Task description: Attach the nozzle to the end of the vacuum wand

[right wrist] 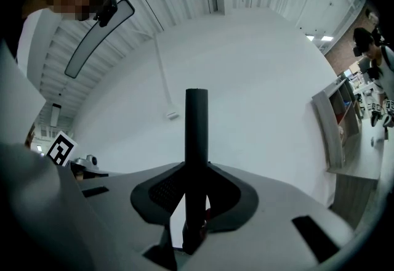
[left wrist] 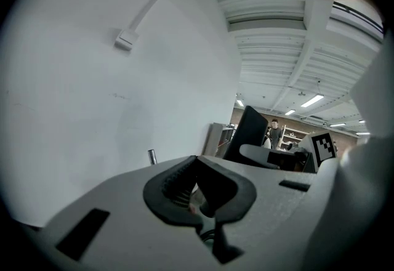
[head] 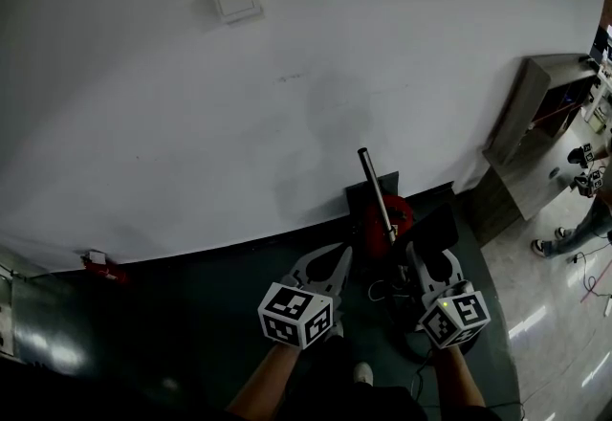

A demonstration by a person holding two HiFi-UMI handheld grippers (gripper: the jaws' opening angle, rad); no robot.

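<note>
The right gripper (right wrist: 196, 199) is clamped on the black nozzle (right wrist: 196, 134), which stands upright between its jaws. The left gripper (head: 323, 268) is shut and empty. The wand (head: 375, 191) rises from the red vacuum (head: 400, 216) by the far wall (head: 287, 75), its tip bare. It looks best to line the nozzle up with that tip, steady the wand, and push straight.

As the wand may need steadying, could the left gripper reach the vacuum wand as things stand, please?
Probably yes: the left gripper, shut and empty, is close beside the wand with nothing visible between them, though its jaws must open first.

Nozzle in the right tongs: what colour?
Black; the nozzle shows best in right gripper view.
</note>
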